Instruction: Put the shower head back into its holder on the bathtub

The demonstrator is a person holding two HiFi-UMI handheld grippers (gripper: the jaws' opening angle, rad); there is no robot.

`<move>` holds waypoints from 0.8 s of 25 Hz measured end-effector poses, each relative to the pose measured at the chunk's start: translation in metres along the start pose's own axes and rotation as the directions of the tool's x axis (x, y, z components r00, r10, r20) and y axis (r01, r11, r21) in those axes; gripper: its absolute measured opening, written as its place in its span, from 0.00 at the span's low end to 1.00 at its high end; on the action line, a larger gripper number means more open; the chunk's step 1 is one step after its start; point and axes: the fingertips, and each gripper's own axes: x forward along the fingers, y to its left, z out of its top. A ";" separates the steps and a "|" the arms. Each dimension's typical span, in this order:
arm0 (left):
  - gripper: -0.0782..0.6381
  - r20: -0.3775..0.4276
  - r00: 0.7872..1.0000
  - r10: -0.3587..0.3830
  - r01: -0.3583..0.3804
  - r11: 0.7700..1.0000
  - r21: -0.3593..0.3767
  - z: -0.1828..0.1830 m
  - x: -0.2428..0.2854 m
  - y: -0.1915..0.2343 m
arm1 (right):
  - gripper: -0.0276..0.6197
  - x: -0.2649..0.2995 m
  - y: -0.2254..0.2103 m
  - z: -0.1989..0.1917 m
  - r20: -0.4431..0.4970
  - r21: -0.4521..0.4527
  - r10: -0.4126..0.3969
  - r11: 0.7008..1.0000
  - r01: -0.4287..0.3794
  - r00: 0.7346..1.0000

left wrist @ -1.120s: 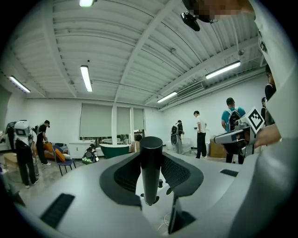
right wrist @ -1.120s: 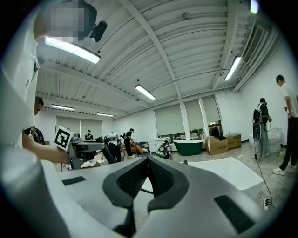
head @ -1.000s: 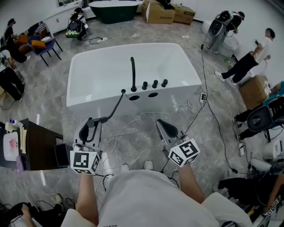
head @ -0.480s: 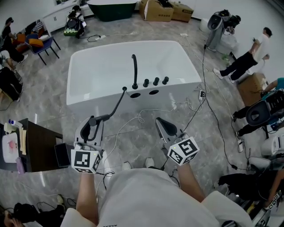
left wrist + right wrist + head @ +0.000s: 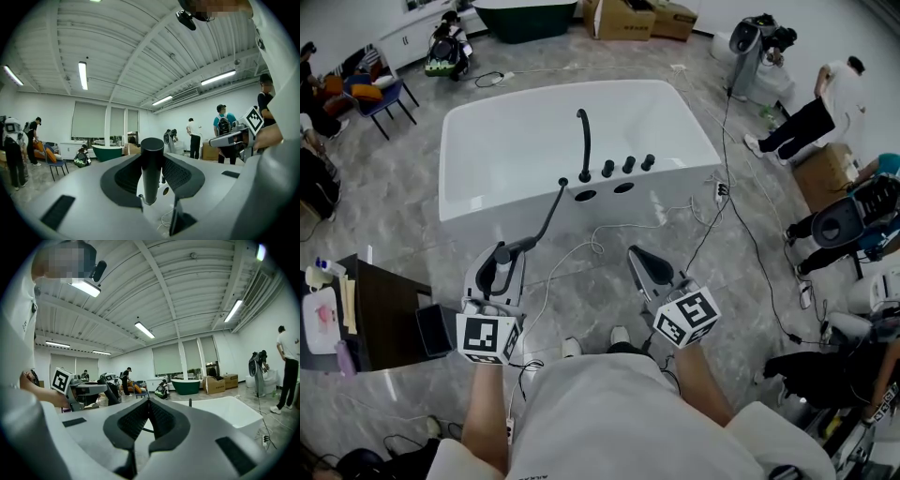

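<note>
Gripping the shower head [image 5: 151,164] in your left hand-held gripper [image 5: 499,264], you stood near the bathtub [image 5: 478,202] front rim, floor [image 5: 600,292] with loose cables [image 5: 598,242] between, right hand-held gripper [image 5: 641,262] closed and empty, counter [image 5: 389,309] edge beside your left.

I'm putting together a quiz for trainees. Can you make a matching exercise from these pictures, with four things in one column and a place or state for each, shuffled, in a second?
Things:
1. shower head
2. right hand-held gripper
3. faucet spout
4. green bathtub

Places or states:
A. jaws together, nothing between them
B. stands on the white bathtub rim, next to three knobs
C. clamped in the left hand-held gripper
D. on the floor at the far end of the room, beside cardboard boxes

Pairs: 1-C, 2-A, 3-B, 4-D
</note>
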 end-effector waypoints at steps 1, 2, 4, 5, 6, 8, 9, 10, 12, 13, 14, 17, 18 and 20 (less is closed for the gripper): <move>0.31 -0.001 1.000 -0.004 0.004 1.000 -0.001 -0.001 -0.001 0.000 | 0.07 0.000 0.002 -0.001 -0.002 0.002 -0.001 1.000 0.001 1.000; 0.31 -0.002 1.000 -0.007 0.007 1.000 -0.001 -0.002 -0.002 0.000 | 0.07 -0.001 0.004 -0.002 -0.004 0.003 -0.002 1.000 0.002 1.000; 0.31 -0.001 1.000 -0.008 0.008 1.000 -0.002 -0.002 -0.002 0.001 | 0.07 -0.001 0.007 -0.004 -0.008 0.002 0.001 1.000 -0.001 1.000; 0.31 0.000 1.000 -0.006 0.006 1.000 -0.002 -0.002 -0.002 0.002 | 0.07 -0.001 0.007 -0.005 -0.012 0.003 0.001 1.000 -0.001 1.000; 0.31 0.002 1.000 -0.004 0.004 1.000 -0.003 -0.001 -0.002 0.003 | 0.07 -0.001 0.006 -0.006 -0.015 0.006 -0.001 1.000 0.001 1.000; 0.31 0.004 1.000 -0.003 0.003 1.000 -0.001 0.000 0.000 0.004 | 0.07 0.001 0.005 -0.007 -0.017 0.011 -0.003 1.000 0.003 1.000; 0.31 0.005 1.000 -0.005 0.005 1.000 0.000 0.001 0.000 0.004 | 0.07 0.002 0.004 -0.008 -0.018 0.013 -0.002 1.000 0.002 1.000; 0.31 0.005 1.000 -0.008 0.008 1.000 0.001 0.002 0.002 0.003 | 0.07 0.003 0.003 -0.009 -0.018 0.015 0.000 1.000 0.000 1.000; 0.31 0.006 1.000 -0.014 0.014 1.000 0.005 0.003 0.005 0.003 | 0.07 0.007 0.001 -0.011 -0.017 0.022 0.003 1.000 -0.003 1.000; 0.31 0.006 1.000 -0.017 0.017 1.000 0.007 0.004 0.008 0.002 | 0.07 0.010 -0.001 -0.012 -0.015 0.026 0.005 1.000 -0.004 1.000; 0.31 0.006 1.000 -0.018 0.018 1.000 0.009 0.005 0.010 0.002 | 0.07 0.013 -0.004 -0.013 -0.014 0.030 0.006 1.000 -0.006 1.000; 0.31 0.006 1.000 -0.019 0.019 1.000 0.009 0.008 0.022 0.002 | 0.07 0.021 -0.018 -0.013 -0.011 0.039 0.007 0.999 -0.007 1.000; 0.31 0.005 1.000 -0.021 0.021 1.000 0.008 0.009 0.028 0.002 | 0.07 0.024 -0.023 -0.013 -0.011 0.041 0.007 0.999 -0.006 1.000; 0.31 0.002 1.000 -0.024 0.024 1.000 0.009 0.010 0.039 0.004 | 0.07 0.031 -0.035 -0.012 -0.012 0.044 0.007 0.999 -0.007 1.000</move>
